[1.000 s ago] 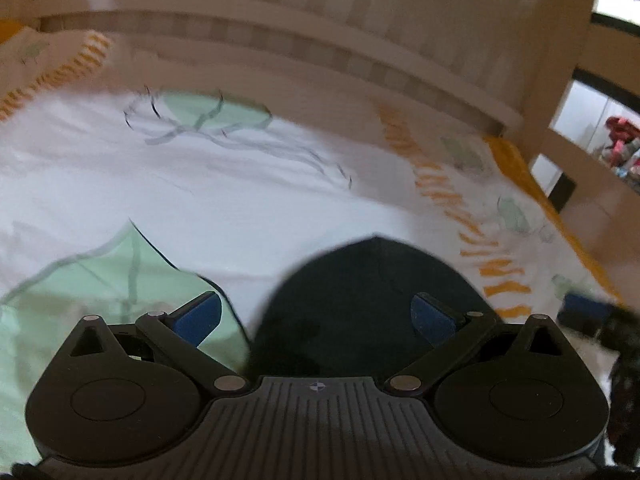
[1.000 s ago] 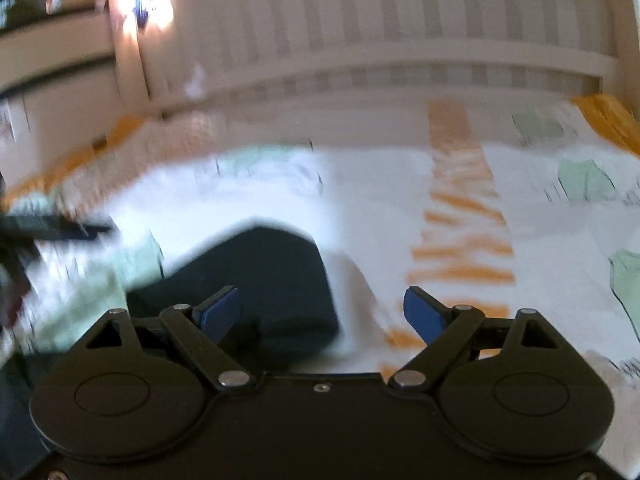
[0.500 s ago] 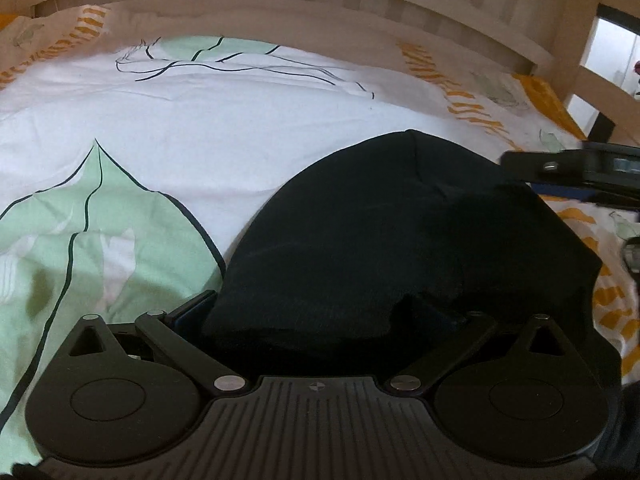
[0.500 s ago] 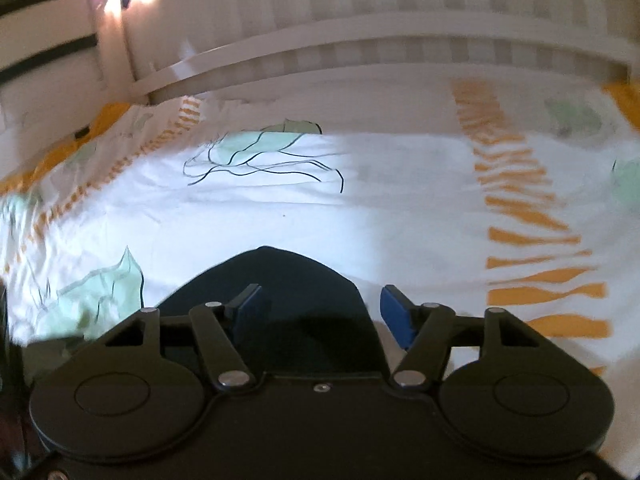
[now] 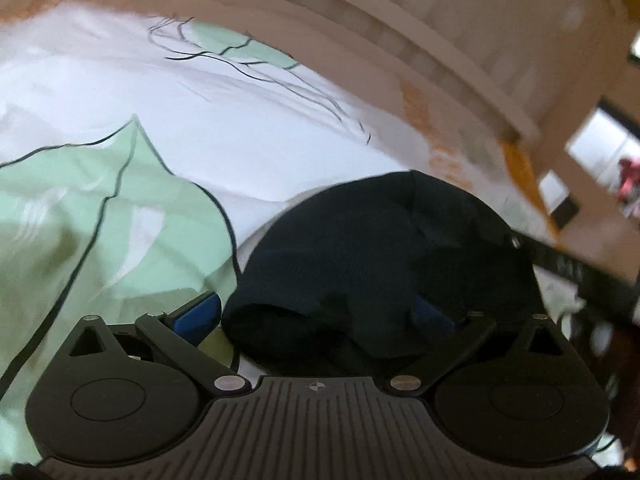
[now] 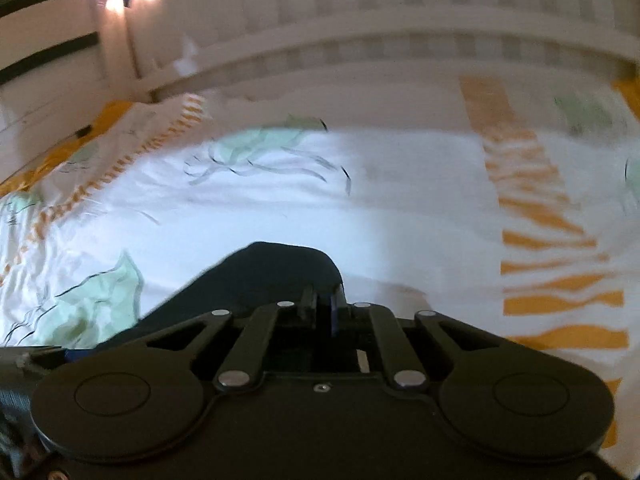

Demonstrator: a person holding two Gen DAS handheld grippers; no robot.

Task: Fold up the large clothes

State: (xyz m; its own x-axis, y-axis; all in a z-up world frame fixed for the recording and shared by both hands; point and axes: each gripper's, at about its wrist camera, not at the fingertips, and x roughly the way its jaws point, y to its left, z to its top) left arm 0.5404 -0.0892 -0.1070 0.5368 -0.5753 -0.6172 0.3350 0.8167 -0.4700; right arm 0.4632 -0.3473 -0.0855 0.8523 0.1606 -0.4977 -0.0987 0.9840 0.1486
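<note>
A dark navy garment [image 5: 380, 248] lies bunched on the bed sheet. In the left wrist view my left gripper [image 5: 316, 314] is open, its blue pads spread wide on either side of the garment's near folded edge, the right pad against the cloth. In the right wrist view my right gripper [image 6: 324, 308] is shut, its jaws pinched on the near edge of the same garment [image 6: 272, 276]. The right gripper's black body also shows at the right edge of the left wrist view [image 5: 576, 268].
The bed sheet [image 6: 400, 208] is white with green leaf prints [image 5: 100, 216] and orange stripes [image 6: 552, 280]. A white slatted headboard [image 6: 400, 52] runs along the far side. A bed post and window stand at the right in the left wrist view [image 5: 560, 148].
My right gripper has closed from open onto the garment's edge. My left gripper has pulled back a little and tilted, still open over the garment.
</note>
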